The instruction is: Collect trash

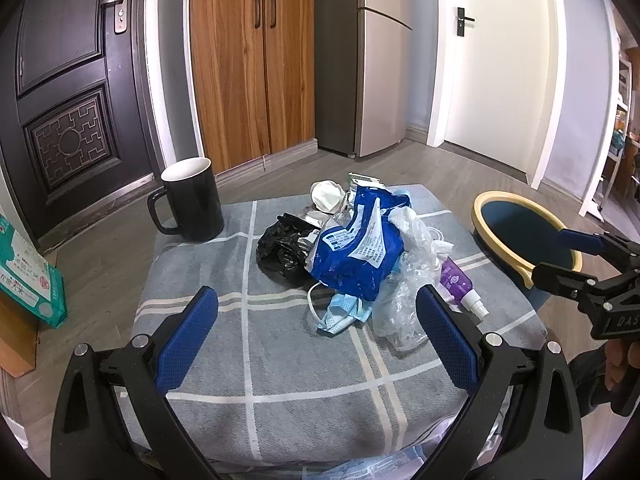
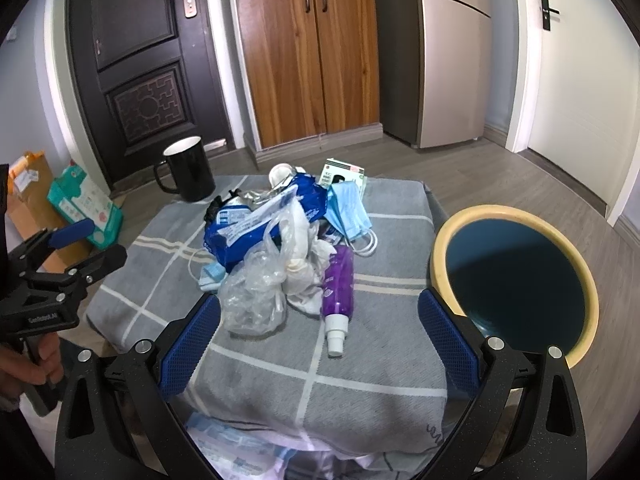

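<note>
A pile of trash lies on a grey checked cloth (image 1: 280,356) (image 2: 360,376): a blue wrapper (image 1: 356,248) (image 2: 256,224), a black bag (image 1: 280,246), a clear plastic bag (image 1: 404,292) (image 2: 256,292), blue face masks (image 1: 340,314) (image 2: 348,208) and a purple spray bottle (image 1: 460,280) (image 2: 339,288). A blue bin with a yellow rim (image 1: 528,236) (image 2: 516,276) stands to the right. My left gripper (image 1: 316,332) is open and empty, just before the pile. My right gripper (image 2: 320,332) is open and empty, its fingers either side of the bottle's nozzle end.
A black mug (image 1: 192,200) (image 2: 188,170) stands at the cloth's far left corner. A green tissue pack (image 1: 28,276) (image 2: 84,204) and cardboard sit on the floor at left. A wooden cabinet (image 1: 252,60), fridge and doors stand behind.
</note>
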Demonstrator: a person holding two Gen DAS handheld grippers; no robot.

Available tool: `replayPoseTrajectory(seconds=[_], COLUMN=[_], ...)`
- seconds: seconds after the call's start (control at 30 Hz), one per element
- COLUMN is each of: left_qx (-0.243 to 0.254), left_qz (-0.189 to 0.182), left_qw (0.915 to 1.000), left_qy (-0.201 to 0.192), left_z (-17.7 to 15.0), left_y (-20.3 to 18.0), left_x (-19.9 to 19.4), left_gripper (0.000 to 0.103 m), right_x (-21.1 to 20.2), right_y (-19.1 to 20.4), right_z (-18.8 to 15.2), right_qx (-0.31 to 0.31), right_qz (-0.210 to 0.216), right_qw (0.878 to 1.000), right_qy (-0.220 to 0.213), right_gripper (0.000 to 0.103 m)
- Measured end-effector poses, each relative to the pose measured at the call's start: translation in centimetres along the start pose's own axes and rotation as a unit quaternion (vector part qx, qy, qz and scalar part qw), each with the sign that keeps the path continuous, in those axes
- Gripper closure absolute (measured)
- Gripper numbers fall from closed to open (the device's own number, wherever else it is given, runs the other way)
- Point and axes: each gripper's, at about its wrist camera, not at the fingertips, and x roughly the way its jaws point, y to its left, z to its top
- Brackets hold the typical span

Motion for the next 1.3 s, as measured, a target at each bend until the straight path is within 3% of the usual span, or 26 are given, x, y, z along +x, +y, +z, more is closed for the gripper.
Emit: replayPoseTrajectory(seconds=[0.3, 0.53, 0.67, 0.77, 0.83, 1.0, 1.3], left_qx=[0.001, -0.009, -0.006, -0.008, -0.010, -0.005, 0.015], left_qz=[-0.001, 0.001, -0.009, -0.021, -0.030, -0.054, -0.067], left_qw=[1.0000, 0.9994, 0.9990, 0.9981, 0.9971, 0.9938, 0.9901], left_qy=[0.006, 0.033, 0.042, 0.057, 0.069, 0.097, 0.123], left_z=[0.3, 0.7, 1.1, 1.4, 1.7, 2.8, 5.5], left_y=[0.0, 0.0, -0.1, -0.1, -0.1, -0.2, -1.4], left_x=[0.4, 2.4, 3.5, 4.6, 5.5, 8.3, 12.6], left_gripper=[0.006, 0.006, 0.006, 0.006, 0.008, 0.024, 0.028], right_x=[0.6, 1.5, 2.2, 2.7, 3.2, 4.6, 5.9], right_y=[-0.6, -1.7, -2.4, -2.8, -3.0, -3.1, -2.8], right_z=[0.3, 0.3, 0.4, 0.4, 0.4, 0.5, 1.7], right_qx=[0.016, 0.045, 0.058, 0.059, 0.062, 0.064, 0.079], right_qz=[-0.005, -0.005, -0.009, -0.010, -0.008, -0.004, 0.007], right_qw=[1.000, 0.998, 0.996, 0.996, 0.995, 0.994, 0.993], right_qy=[0.018, 0.047, 0.060, 0.067, 0.074, 0.092, 0.093], right_gripper=[0.005, 0.005, 0.009, 0.019, 0.026, 0.031, 0.033])
